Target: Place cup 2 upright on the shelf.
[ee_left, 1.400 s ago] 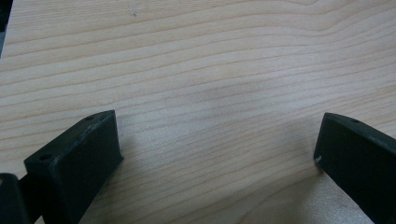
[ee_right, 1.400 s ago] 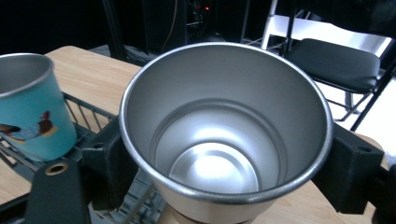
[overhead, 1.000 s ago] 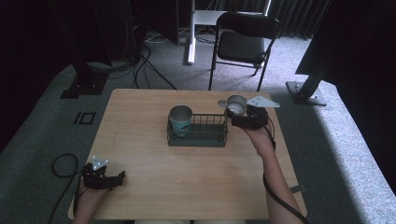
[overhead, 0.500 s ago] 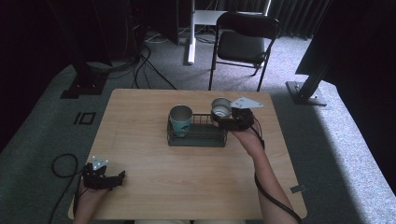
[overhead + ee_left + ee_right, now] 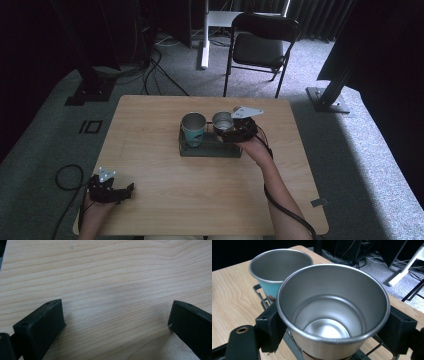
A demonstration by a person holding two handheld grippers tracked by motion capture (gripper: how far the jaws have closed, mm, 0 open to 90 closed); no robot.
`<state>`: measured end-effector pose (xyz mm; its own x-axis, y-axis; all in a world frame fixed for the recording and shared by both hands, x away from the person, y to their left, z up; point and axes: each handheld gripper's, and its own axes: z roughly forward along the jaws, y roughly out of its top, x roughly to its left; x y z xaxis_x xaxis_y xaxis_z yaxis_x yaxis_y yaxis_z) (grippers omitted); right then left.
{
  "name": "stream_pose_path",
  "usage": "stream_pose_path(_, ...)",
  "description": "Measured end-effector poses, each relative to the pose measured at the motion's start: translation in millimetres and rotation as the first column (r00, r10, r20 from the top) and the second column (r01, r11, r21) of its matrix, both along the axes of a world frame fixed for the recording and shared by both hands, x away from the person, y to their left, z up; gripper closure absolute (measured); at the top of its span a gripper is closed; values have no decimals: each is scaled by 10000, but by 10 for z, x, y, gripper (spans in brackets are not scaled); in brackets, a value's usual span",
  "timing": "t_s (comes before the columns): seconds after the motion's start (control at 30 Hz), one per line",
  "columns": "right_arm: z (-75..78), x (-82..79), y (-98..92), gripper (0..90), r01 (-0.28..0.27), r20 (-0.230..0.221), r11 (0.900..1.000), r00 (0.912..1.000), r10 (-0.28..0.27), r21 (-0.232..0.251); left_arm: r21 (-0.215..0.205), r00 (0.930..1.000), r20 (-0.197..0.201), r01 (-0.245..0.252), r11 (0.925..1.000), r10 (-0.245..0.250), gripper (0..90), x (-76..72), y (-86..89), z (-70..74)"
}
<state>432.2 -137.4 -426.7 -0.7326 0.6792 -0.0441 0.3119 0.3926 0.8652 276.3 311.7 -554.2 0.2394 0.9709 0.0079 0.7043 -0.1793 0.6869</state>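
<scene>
My right gripper (image 5: 231, 131) is shut on a plain steel cup (image 5: 332, 312), its jaws pressing the cup's two sides. It holds the cup (image 5: 222, 122) upright over the right half of a dark wire basket (image 5: 210, 151) at the table's middle. A teal cup (image 5: 193, 128) with a steel inside stands in the basket's left half, and in the right gripper view the teal cup (image 5: 274, 267) is just beyond the steel one. My left gripper (image 5: 120, 193) rests near the table's front left corner, open, with bare wood (image 5: 112, 295) between its jaws.
The light wooden table (image 5: 150, 130) has wide bare areas left and front of the basket. A black folding chair (image 5: 262, 45) stands beyond the far edge. Cables and stand bases lie on the grey carpet around.
My right gripper has carried the steel cup leftward, from past the basket's right end to above its right half. The left gripper has stayed put.
</scene>
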Motion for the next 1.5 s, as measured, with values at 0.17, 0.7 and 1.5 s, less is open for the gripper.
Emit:
stream_pose_path(0.17,-23,58,23,182,161,-101,9998,9998,-162,-108,-1,10000,2,-1,10000,1,10,0,0,0)
stream_pose_path(0.7,-249,227,138,182,486,-800,9982,9955,-513,-355,-30,10000,11,55,10000,-55,10,0,-4,-1)
stream_pose_path(1.5,-310,259,162,181,591,-1403,9905,9872,-765,-1244,-31,10000,12,58,10000,-57,10,0,-4,-1)
